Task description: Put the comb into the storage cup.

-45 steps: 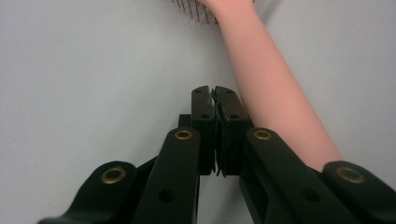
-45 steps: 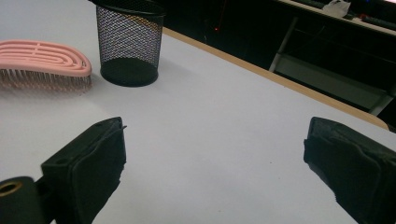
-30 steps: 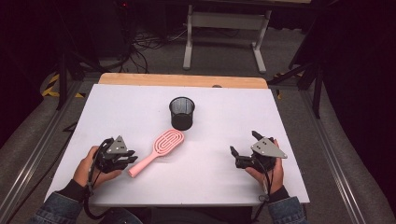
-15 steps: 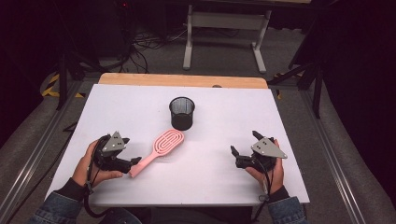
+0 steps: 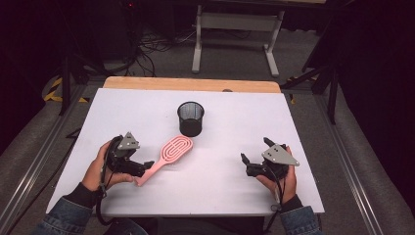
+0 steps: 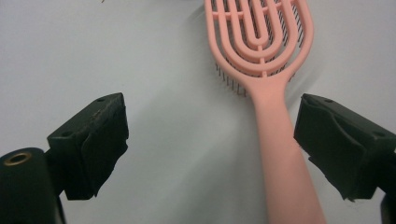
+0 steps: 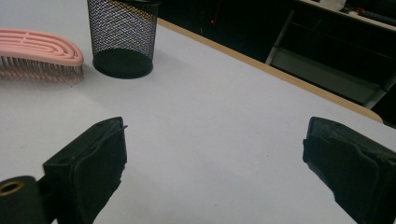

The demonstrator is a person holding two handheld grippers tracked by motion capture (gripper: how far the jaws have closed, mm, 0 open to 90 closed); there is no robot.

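My left gripper (image 6: 212,140) sits low over the table, and its jaws have just been opening; they now stand wide, with the pink hairbrush (image 6: 266,70) handle lying between them, close to 1 pad but not pressed by either. In the high view the left gripper (image 5: 142,169) is at the handle end of the hairbrush (image 5: 169,155), which lies flat on the white tabletop (image 5: 230,186), bristles down, its head pointing toward the black mesh cup (image 5: 190,118).

My right gripper (image 7: 215,158) rests well apart from the brush on the right side of the table, jaws spread wide with bare tabletop between them. From the high view the right gripper (image 5: 247,164) points left, toward the middle of the board.

The mesh cup (image 7: 122,37) stands upright just beyond the brush head; I cannot tell whether anything is inside it.

The white surface has a wooden edge (image 5: 191,84) at the far side. Behind it the room is dark, with a metal frame stand (image 5: 235,34) and cables (image 5: 147,44) on a grey floor.
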